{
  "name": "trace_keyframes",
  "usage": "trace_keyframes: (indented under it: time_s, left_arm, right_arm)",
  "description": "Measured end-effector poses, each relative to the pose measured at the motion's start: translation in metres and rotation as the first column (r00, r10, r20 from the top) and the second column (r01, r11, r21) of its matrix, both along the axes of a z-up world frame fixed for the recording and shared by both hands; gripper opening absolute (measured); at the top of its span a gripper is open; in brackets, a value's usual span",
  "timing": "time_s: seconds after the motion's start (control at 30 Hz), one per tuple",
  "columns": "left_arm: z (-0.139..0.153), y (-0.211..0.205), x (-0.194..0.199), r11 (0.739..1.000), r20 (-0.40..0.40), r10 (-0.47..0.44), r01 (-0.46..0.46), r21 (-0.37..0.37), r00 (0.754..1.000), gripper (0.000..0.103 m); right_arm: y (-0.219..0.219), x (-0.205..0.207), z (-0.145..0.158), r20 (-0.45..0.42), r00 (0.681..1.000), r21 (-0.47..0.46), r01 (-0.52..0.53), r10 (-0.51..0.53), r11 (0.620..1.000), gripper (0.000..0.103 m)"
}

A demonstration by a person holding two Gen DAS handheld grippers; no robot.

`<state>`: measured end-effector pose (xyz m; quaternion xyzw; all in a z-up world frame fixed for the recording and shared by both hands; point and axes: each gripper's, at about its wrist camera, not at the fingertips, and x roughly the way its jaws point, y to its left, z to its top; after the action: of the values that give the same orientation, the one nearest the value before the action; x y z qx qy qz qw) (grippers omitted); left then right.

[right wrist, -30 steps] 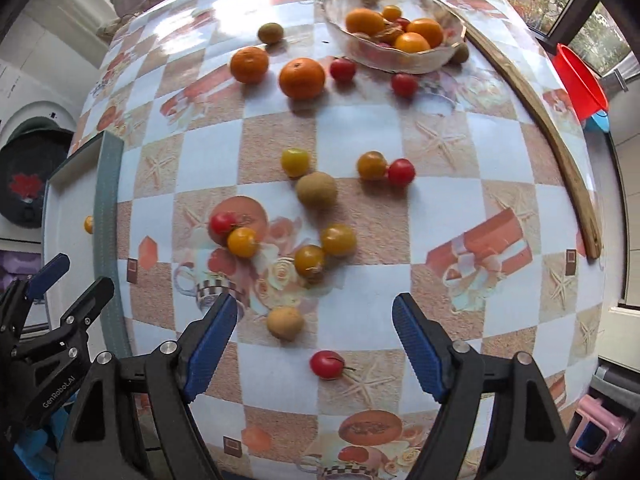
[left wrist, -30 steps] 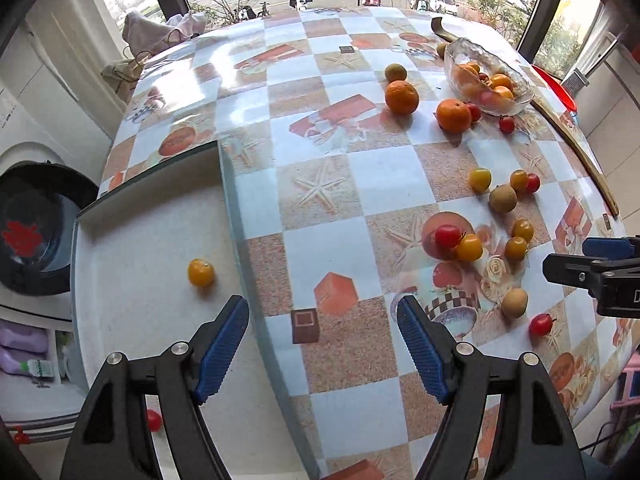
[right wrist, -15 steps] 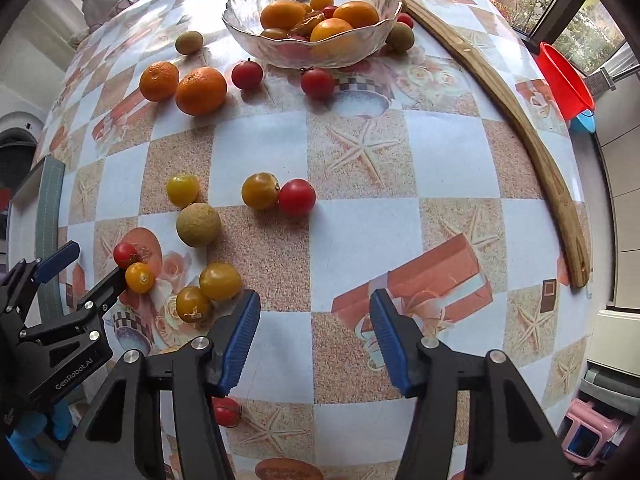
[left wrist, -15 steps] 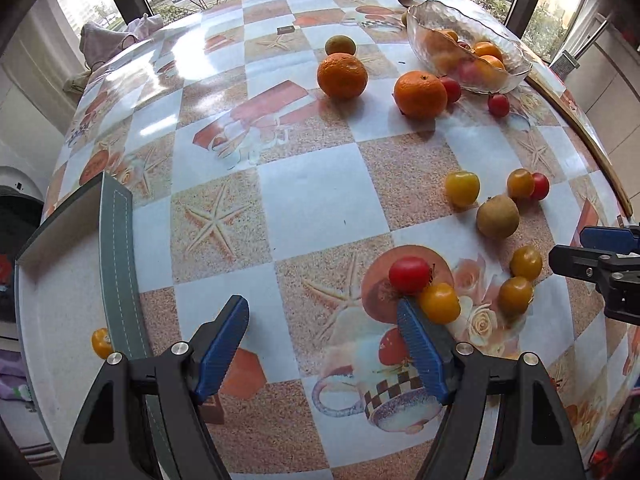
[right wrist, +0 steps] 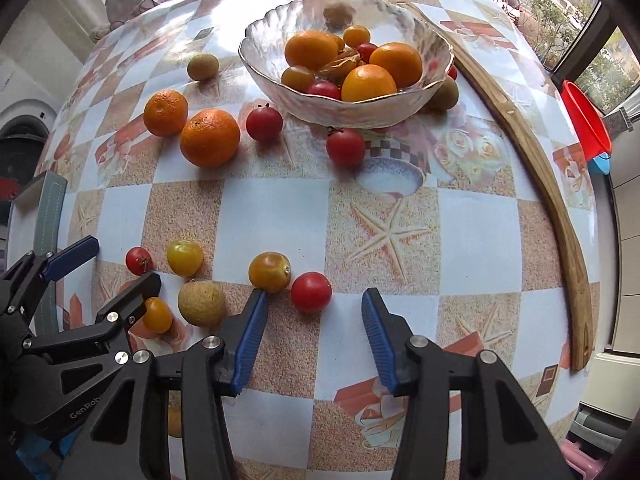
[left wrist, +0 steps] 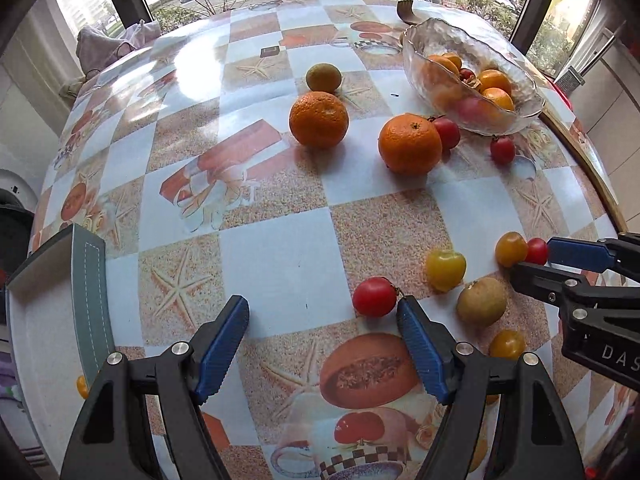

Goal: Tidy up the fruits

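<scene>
**Both grippers lined up on little tomatoes, bowl's way up at the far edge**

Going left to right across the table [right wrist: 280,216]: the left gripper [left wrist: 322,346] is spread wide with nothing between its pads. The closest thing to it is a red cherry tomato [left wrist: 375,296] sitting just off the tip of its right-side finger, slightly ahead, so it's beside the gap rather than in it. I'd guess it needs a small nudge that way to straddle it.

Next over, the right gripper [right wrist: 313,334] is closing its jaws, but the pads aren't on anything yet. Another red tomato [right wrist: 311,292] lies just ahead of the gap, roughly centred, with an orange-yellow tomato [right wrist: 269,272] touching the tip of the left-side finger.

The glass bowl [right wrist: 436,46], already holding oranges and tomatoes, sits well apart near the table's far edge.
</scene>
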<state>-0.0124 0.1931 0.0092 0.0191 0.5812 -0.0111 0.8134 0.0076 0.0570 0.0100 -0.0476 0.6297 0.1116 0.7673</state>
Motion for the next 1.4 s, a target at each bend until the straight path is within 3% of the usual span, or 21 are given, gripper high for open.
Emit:
trace_keyframes:
  time_s: [0.07, 0.17, 0.23, 0.33, 0.37, 0.47, 0.77, 0.9, 0.97, 1.17, 1.23, 1.27, 1.33, 1.4]
  left_arm:
    - [0.0, -0.003, 0.005, 1.0, 0.002, -0.007, 0.007, 0.003, 1.0, 0.076]
    - [0.003, -0.01, 0.01, 0.999, 0.009, -0.03, 0.03, -0.013, 1.0, 0.062]
    - [0.005, -0.016, 0.014, 0.998, 0.013, -0.05, 0.051, -0.026, 0.999, 0.047]
    - [0.007, -0.018, 0.019, 0.996, 0.014, -0.071, 0.071, -0.045, 0.997, 0.027]
    - [0.008, -0.017, 0.021, 0.996, 0.012, -0.07, 0.071, -0.052, 0.997, 0.025]
    - [0.009, -0.012, 0.021, 0.994, 0.006, -0.058, 0.059, -0.093, 0.998, 0.025]
    - [0.008, -0.013, 0.021, 0.995, 0.011, -0.059, 0.06, -0.078, 0.998, 0.025]
    - [0.008, -0.012, 0.021, 0.995, 0.011, -0.057, 0.058, -0.078, 0.998, 0.025]
    - [0.008, -0.011, 0.022, 0.995, 0.009, -0.051, 0.052, -0.086, 0.999, 0.025]
    - [0.008, -0.013, 0.021, 0.995, 0.008, -0.058, 0.058, -0.084, 0.998, 0.025]
    - [0.008, -0.01, 0.021, 0.993, 0.006, -0.051, 0.051, -0.102, 0.999, 0.025]
    - [0.009, -0.008, 0.022, 0.992, 0.001, -0.044, 0.044, -0.121, 0.999, 0.025]
    - [0.009, -0.004, 0.022, 0.987, -0.01, -0.034, 0.032, -0.158, 0.999, 0.015]
    - [0.01, -0.002, 0.021, 0.986, -0.013, -0.028, 0.025, -0.164, 1.0, 0.015]
  right_arm:
    - [0.005, 0.001, 0.002, 0.0, 1.0, 0.006, -0.025, 0.025, 1.0, 0.04]
    - [0.025, 0.004, -0.001, -0.002, 0.999, 0.012, -0.054, 0.054, 0.998, 0.031]
    - [0.026, 0.007, -0.001, -0.007, 0.998, 0.029, -0.059, 0.059, 0.998, 0.013]
    - [0.019, 0.002, -0.001, -0.025, 0.999, 0.08, -0.036, 0.038, 0.996, 0.009]
    - [0.016, 0.001, 0.001, -0.026, 0.999, 0.087, -0.028, 0.031, 0.996, 0.009]
    - [0.005, 0.001, 0.005, -0.035, 0.999, 0.117, -0.006, 0.01, 0.993, 0.009]
    - [0.002, 0.001, 0.0, -0.056, 0.998, 0.148, -0.001, 0.01, 0.989, 0.01]
    - [0.008, 0.006, -0.001, -0.041, 0.999, 0.135, -0.009, 0.015, 0.991, 0.03]
    - [0.009, 0.008, 0.001, -0.029, 0.999, 0.133, -0.01, 0.014, 0.991, 0.035]
    - [0.014, 0.012, -0.001, -0.023, 0.999, 0.113, -0.039, 0.042, 0.993, 0.034]
    - [0.018, 0.011, 0.0, -0.022, 0.998, 0.093, -0.06, 0.062, 0.994, 0.02]
    - [0.018, 0.01, 0.0, -0.024, 0.998, 0.094, -0.062, 0.064, 0.994, 0.02]
    - [0.013, 0.008, 0.001, -0.029, 0.999, 0.111, -0.037, 0.041, 0.993, 0.02]
    - [0.004, 0.005, 0.003, -0.034, 0.999, 0.139, 0.001, 0.003, 0.99, 0.02]
